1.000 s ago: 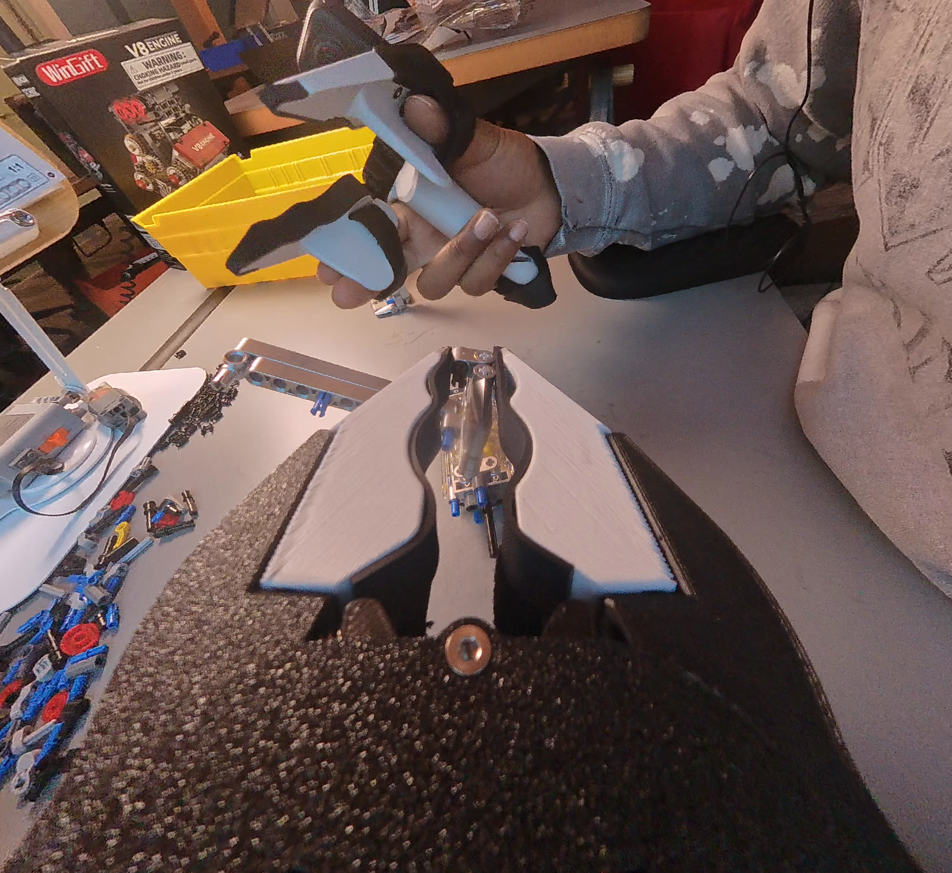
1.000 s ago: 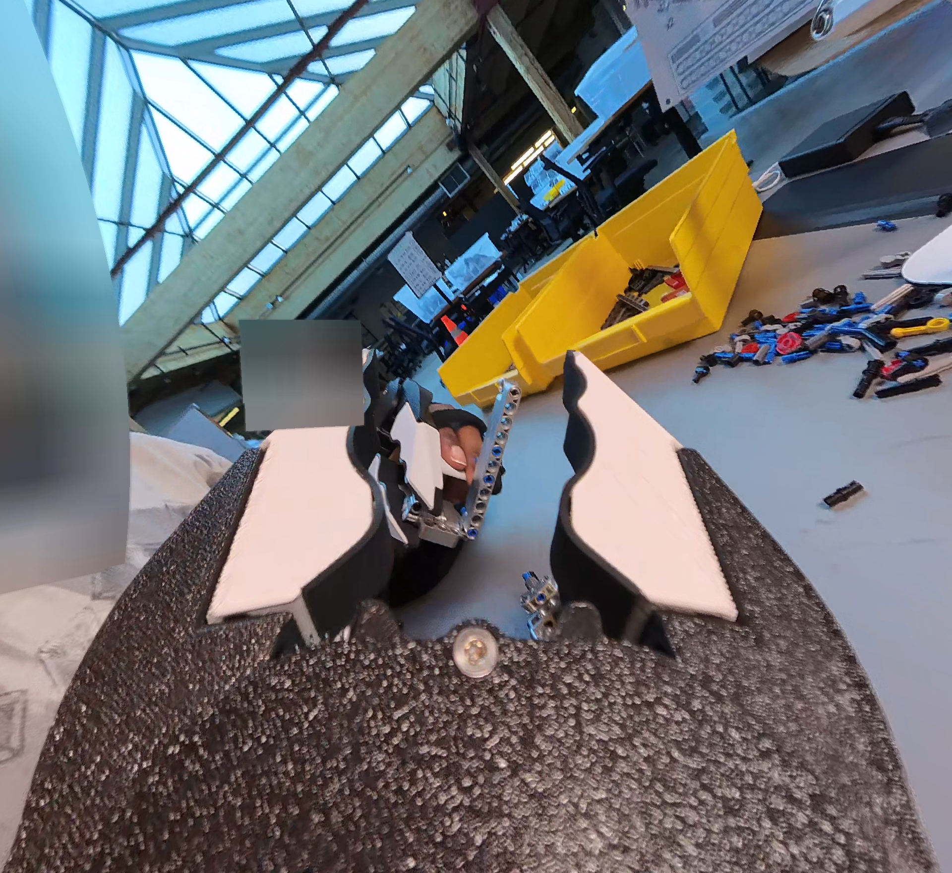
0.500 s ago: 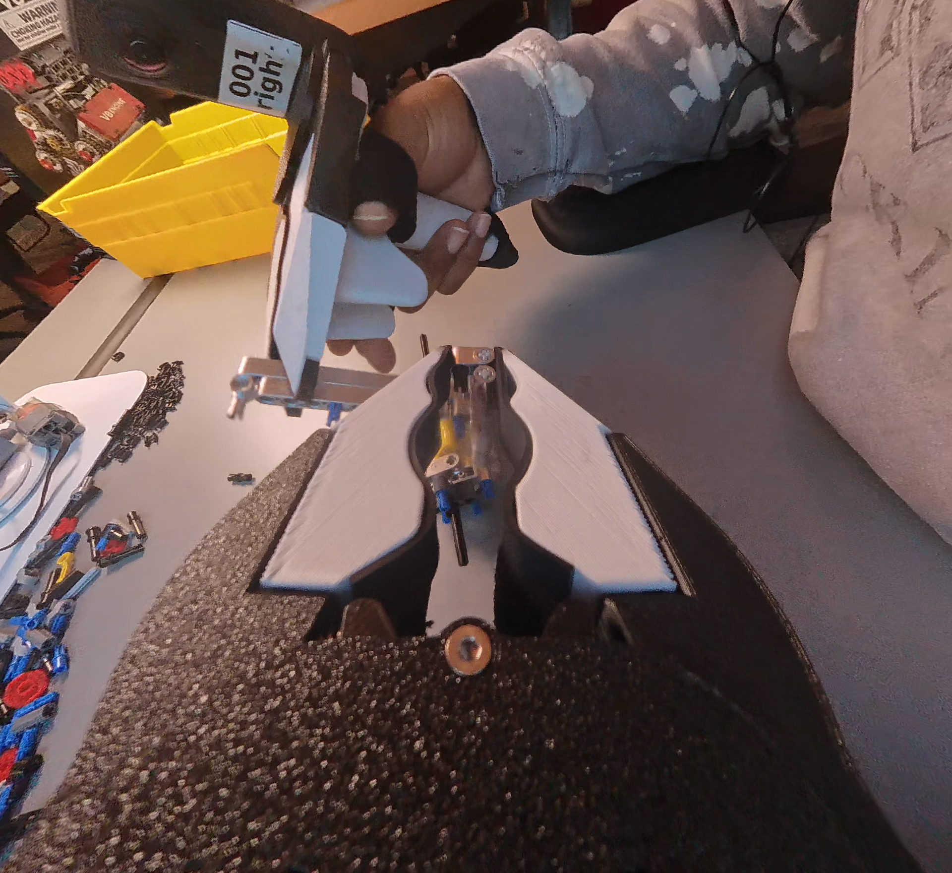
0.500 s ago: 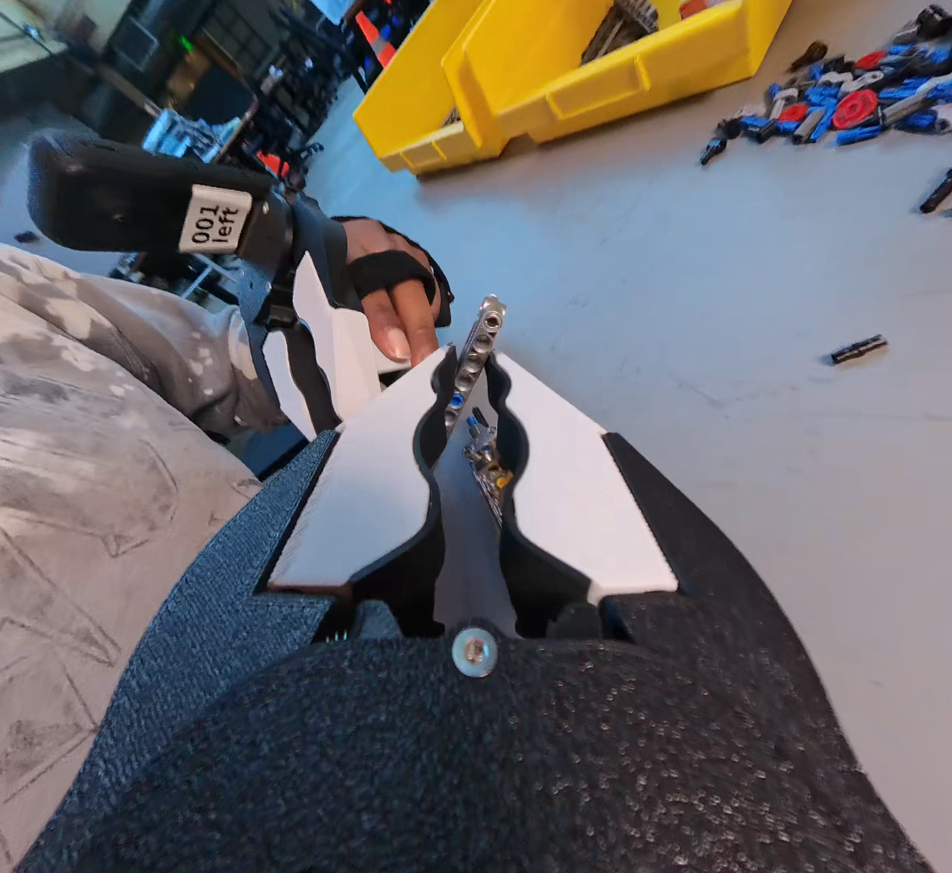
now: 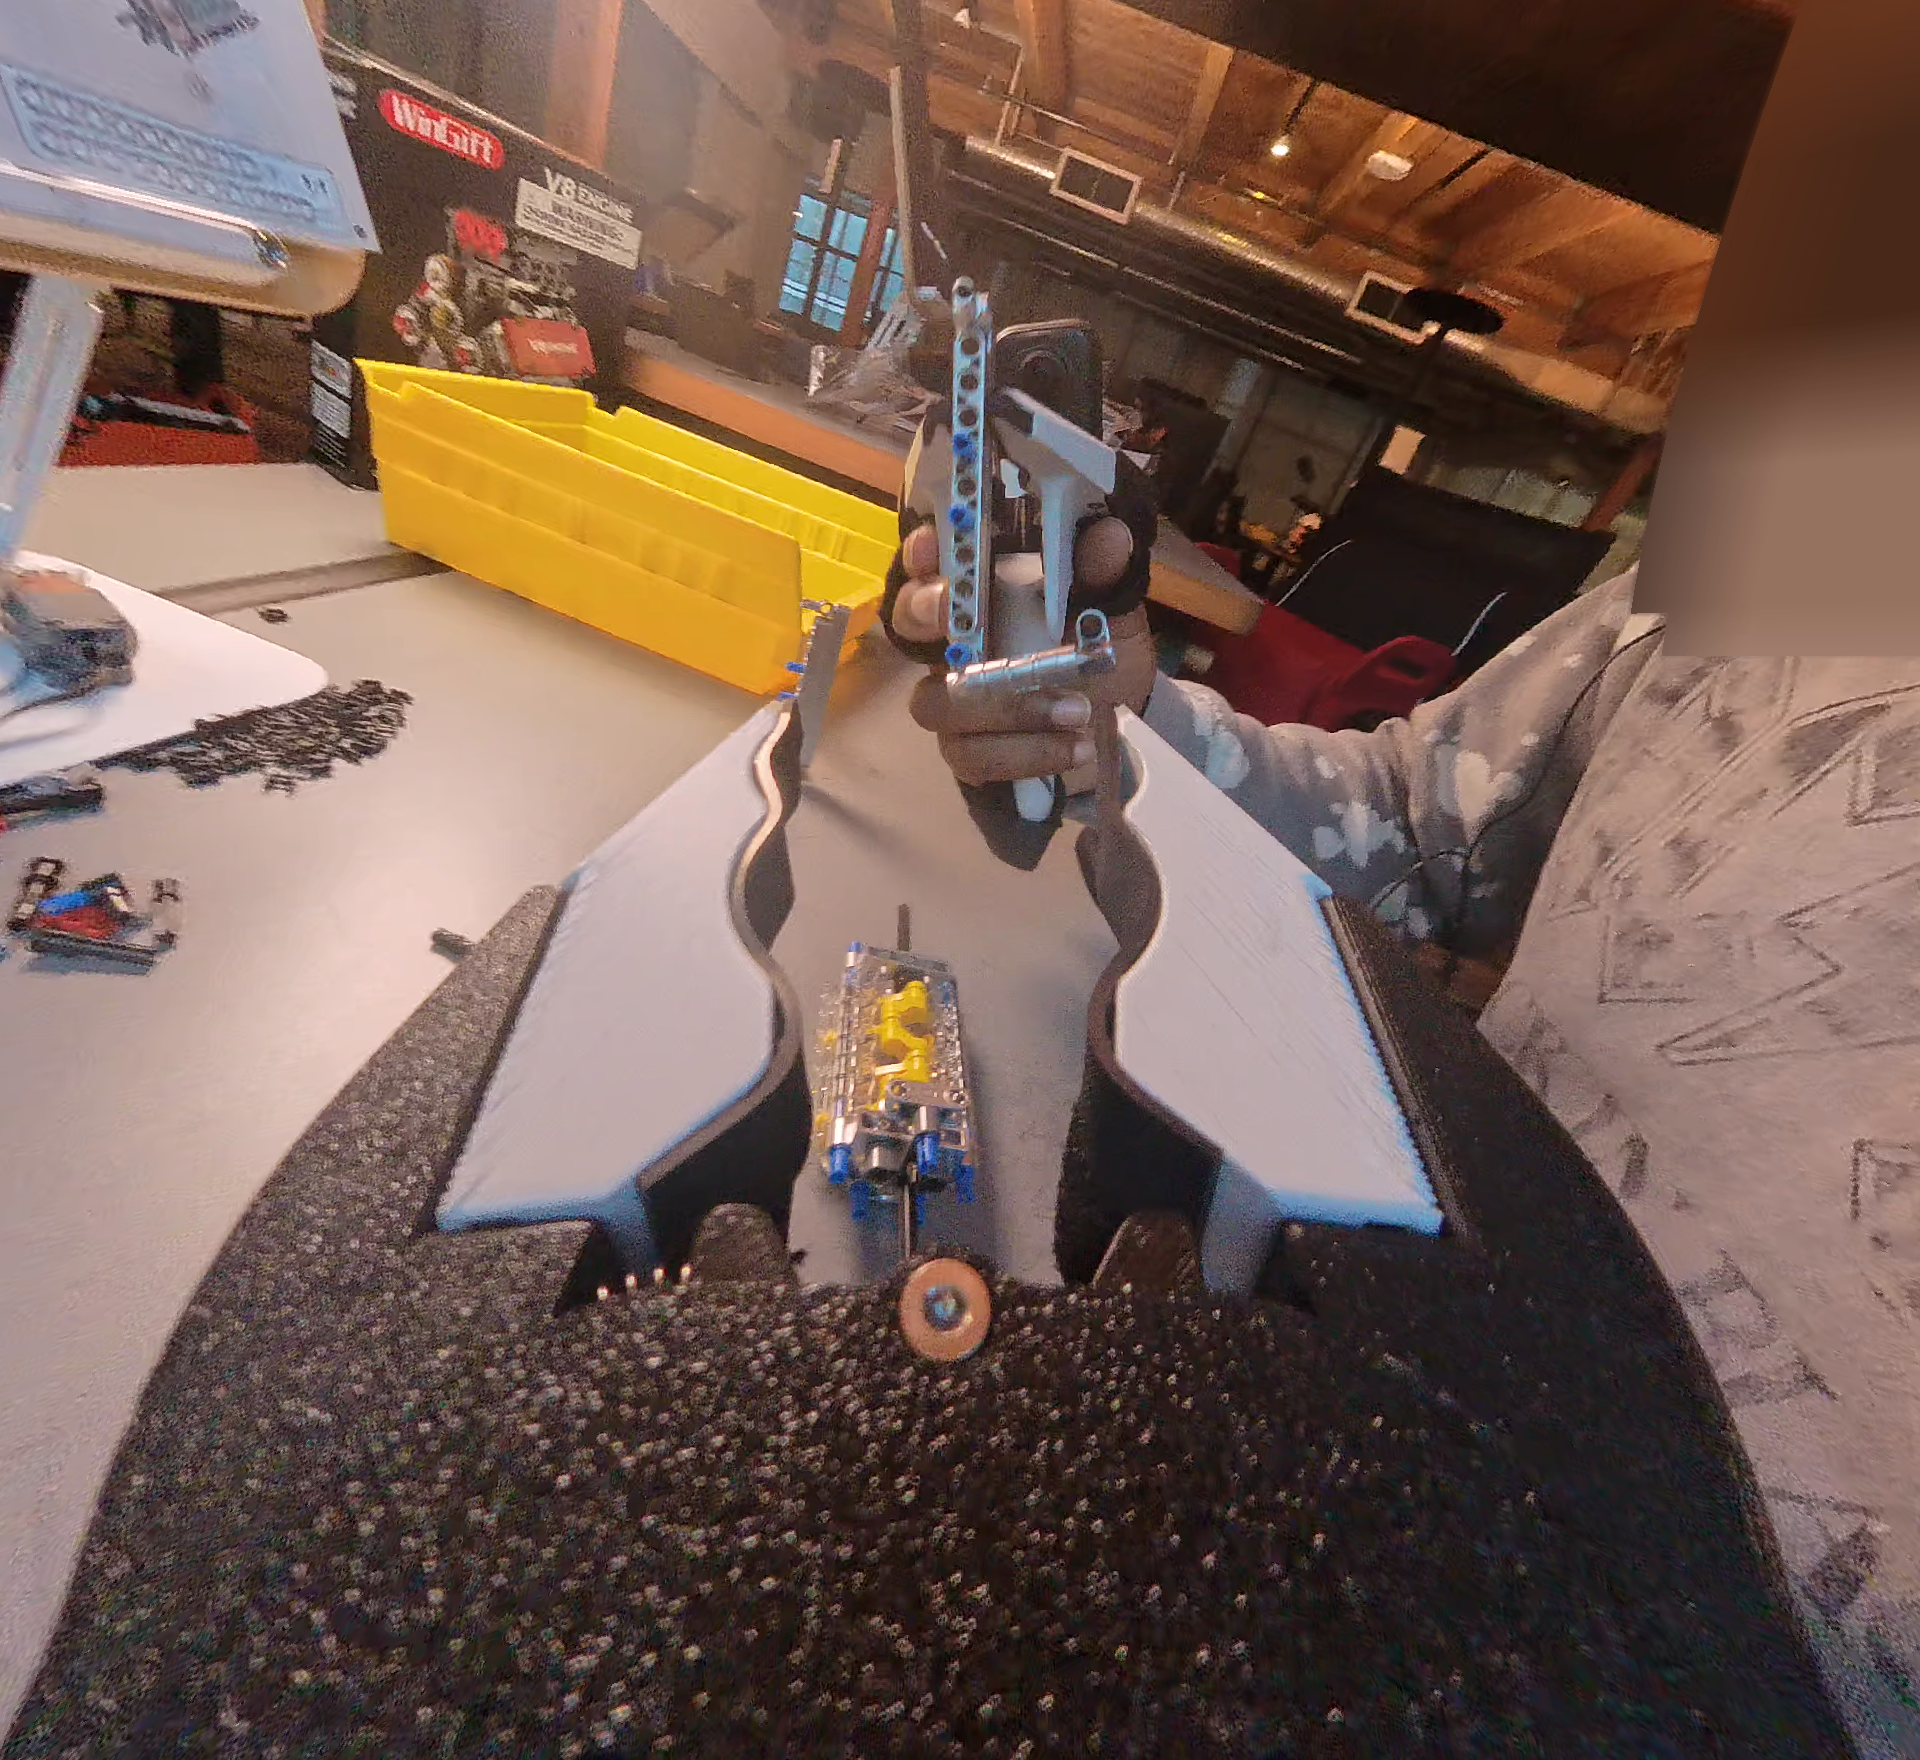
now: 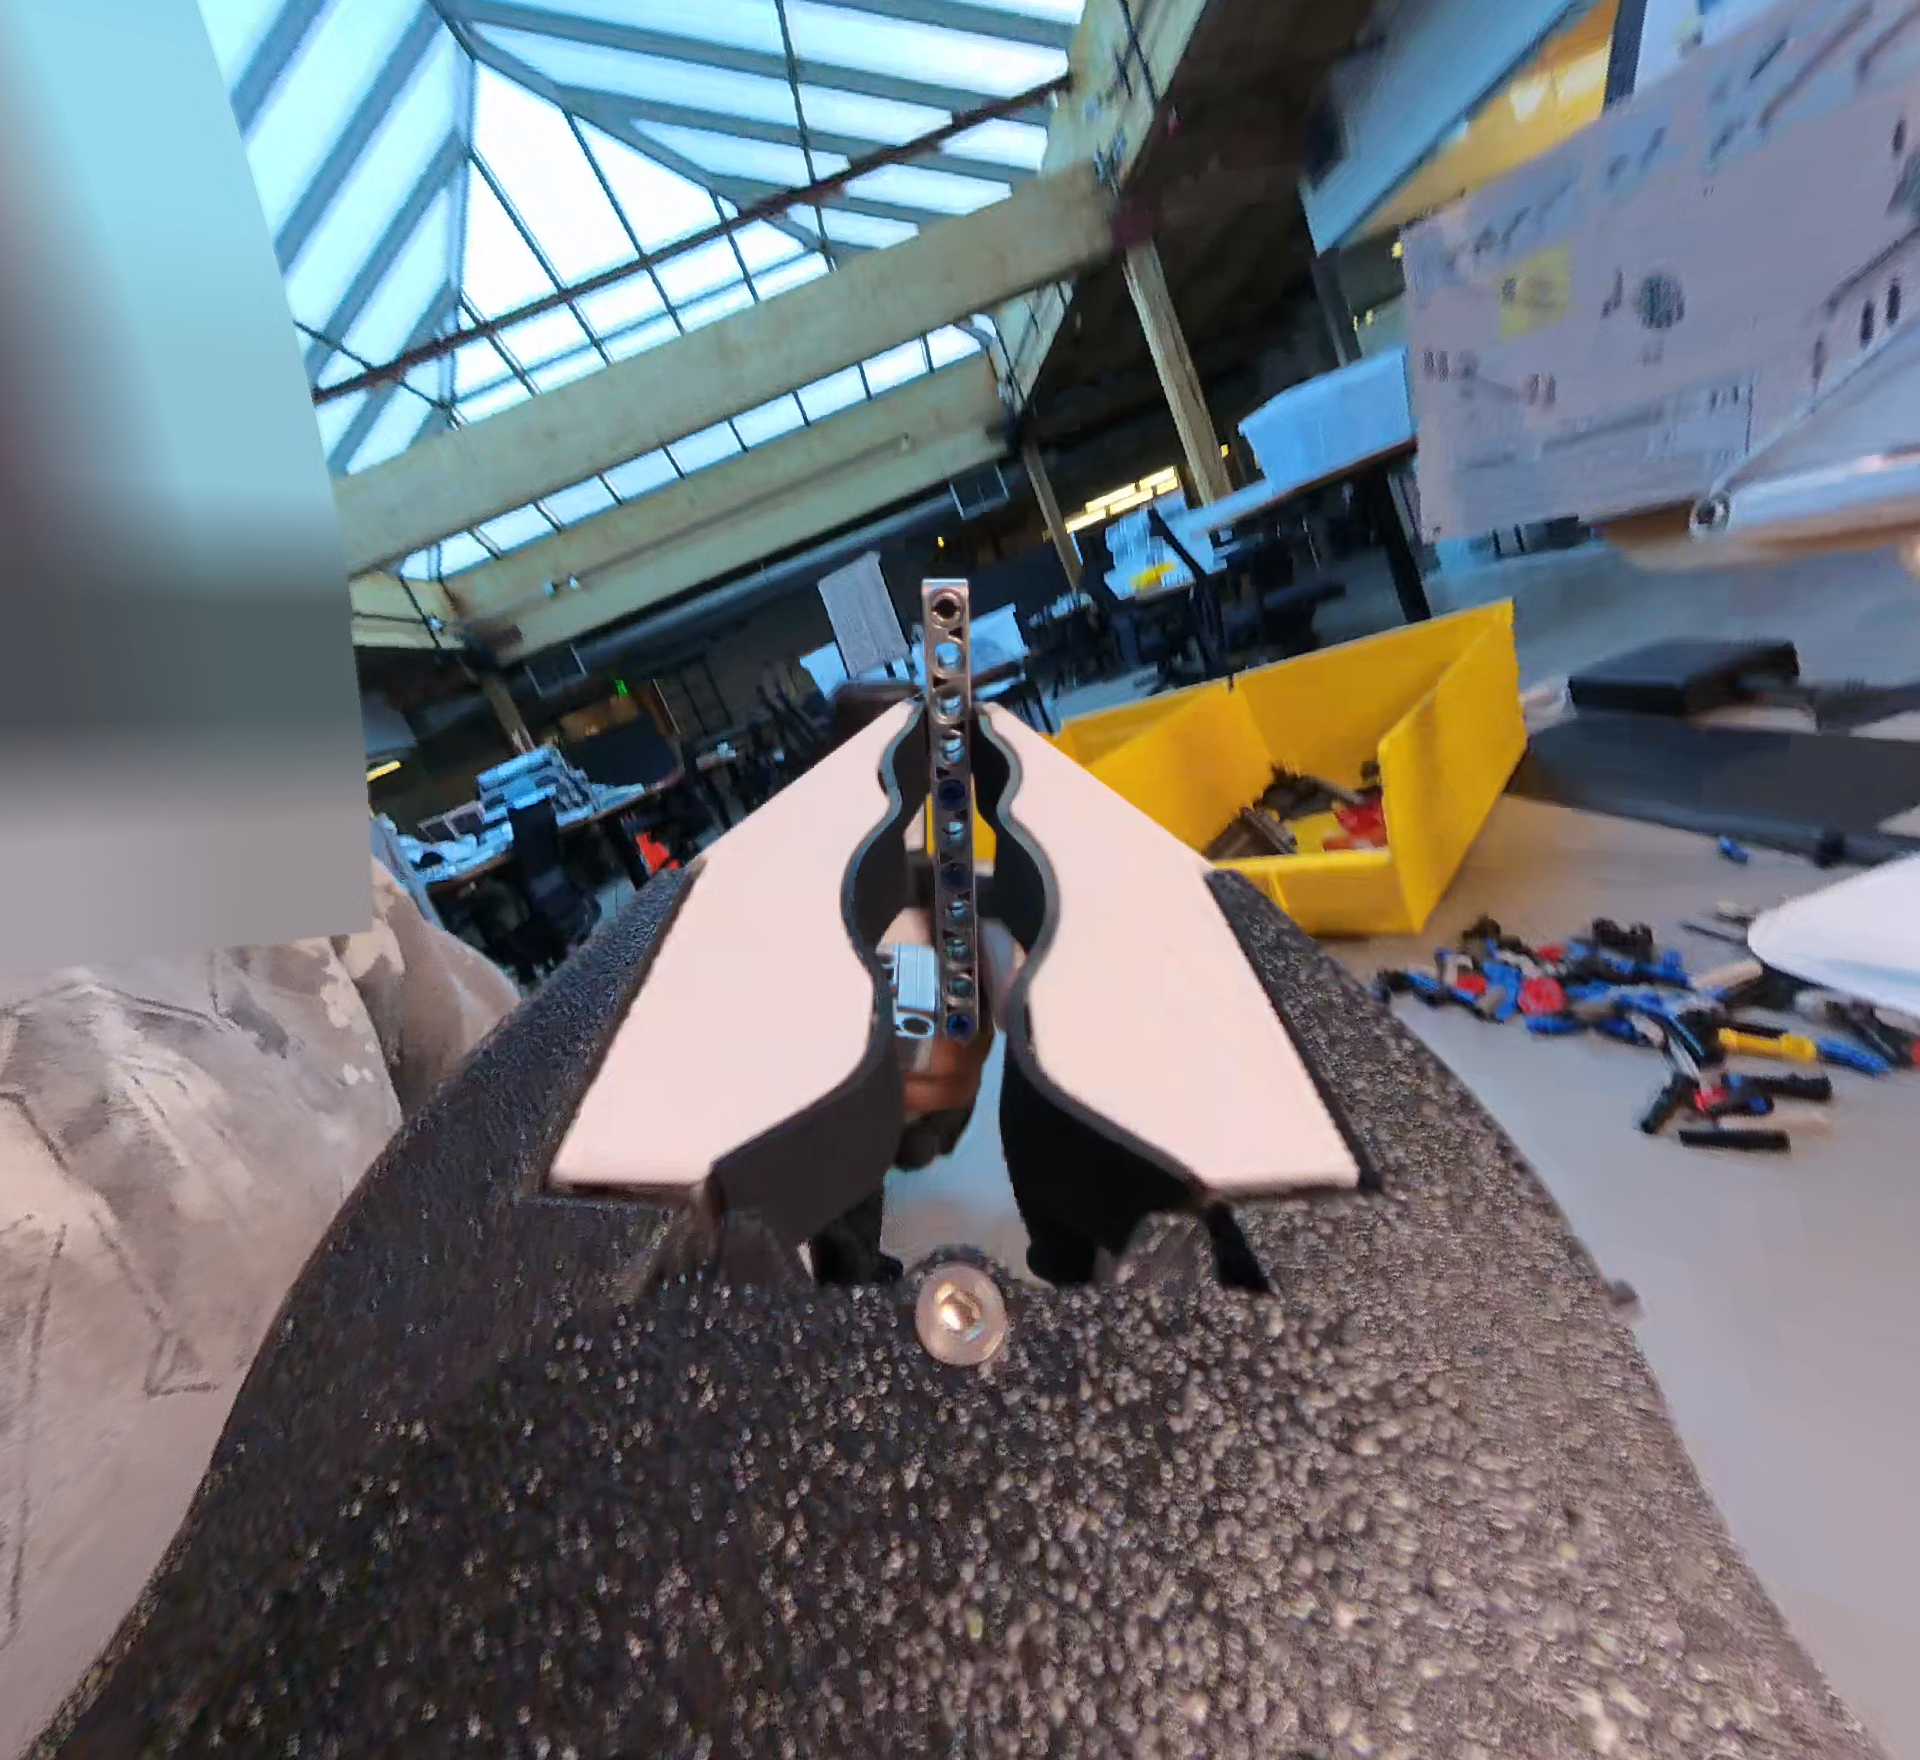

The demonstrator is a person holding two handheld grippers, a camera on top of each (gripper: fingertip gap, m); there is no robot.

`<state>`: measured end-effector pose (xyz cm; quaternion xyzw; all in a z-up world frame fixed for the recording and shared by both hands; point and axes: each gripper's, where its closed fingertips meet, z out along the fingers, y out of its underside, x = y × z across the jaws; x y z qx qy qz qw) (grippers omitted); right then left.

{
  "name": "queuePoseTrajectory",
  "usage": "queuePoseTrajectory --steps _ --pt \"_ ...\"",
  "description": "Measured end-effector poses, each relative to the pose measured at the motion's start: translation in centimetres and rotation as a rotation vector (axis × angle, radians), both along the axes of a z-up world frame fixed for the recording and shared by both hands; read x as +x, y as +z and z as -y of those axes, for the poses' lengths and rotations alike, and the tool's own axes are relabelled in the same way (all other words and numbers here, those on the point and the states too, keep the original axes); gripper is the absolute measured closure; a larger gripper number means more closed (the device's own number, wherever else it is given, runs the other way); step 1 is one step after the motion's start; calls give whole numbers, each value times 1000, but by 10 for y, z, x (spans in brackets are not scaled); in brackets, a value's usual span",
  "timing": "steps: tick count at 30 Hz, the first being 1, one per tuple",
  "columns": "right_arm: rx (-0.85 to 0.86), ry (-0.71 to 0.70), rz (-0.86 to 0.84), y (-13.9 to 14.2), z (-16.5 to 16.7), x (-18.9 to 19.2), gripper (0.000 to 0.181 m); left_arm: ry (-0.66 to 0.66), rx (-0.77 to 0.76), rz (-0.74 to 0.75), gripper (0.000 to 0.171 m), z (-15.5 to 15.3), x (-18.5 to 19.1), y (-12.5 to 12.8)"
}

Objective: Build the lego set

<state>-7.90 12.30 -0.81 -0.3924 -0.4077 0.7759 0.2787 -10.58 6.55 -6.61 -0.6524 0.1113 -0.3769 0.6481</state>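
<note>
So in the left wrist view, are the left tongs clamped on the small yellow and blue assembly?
No: the left tongs stand wide open, and the small assembly lies on the table between them, untouched.

A grey beam [image 6: 951,806] studded with blue pins, a yellow bin [image 5: 623,505], a grey-mottled sleeve [image 5: 1351,775].

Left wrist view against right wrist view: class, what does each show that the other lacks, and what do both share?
Only the left wrist view shows the small grey, yellow and blue assembly lying on the table between the open left gripper fingers, and the dark printed box. Only the right wrist view shows the skylight roof and parts inside the yellow bin. Both show the grey holed beam in the right gripper.
</note>
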Motion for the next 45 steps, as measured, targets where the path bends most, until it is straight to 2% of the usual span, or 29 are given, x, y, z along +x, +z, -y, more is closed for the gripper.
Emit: queuePoseTrajectory --steps 3,8,10,12,18,21,26,29,39,45 --pt "-45 -17 -73 12 4 -3 175 -71 1 38 113 -6 25 5" --pt "16 -14 -43 5 26 -20 174 -104 -8 136 107 -19 55 16" --pt "33 -27 -35 2 28 -23 174 -93 -11 162 110 -19 53 14" --pt "37 -47 -27 0 26 -26 174 -94 -12 163 129 -17 50 14" --pt "100 -65 0 -5 21 -25 174 -69 -29 133 129 -12 34 10" --pt "242 -24 65 -18 23 -18 173 -49 -23 29 130 -6 24 5" --pt "537 97 200 -54 33 4 173 -14 -6 -367 130 6 25 -17" --pt "647 126 270 -73 36 11 173 -16 -24 -518 129 8 30 -33" --pt "778 181 359 -109 54 8 173 -95 -87 -622 130 12 41 -63" --pt "765 95 339 -105 40 2 173 -36 -88 -559 127 4 27 -64"
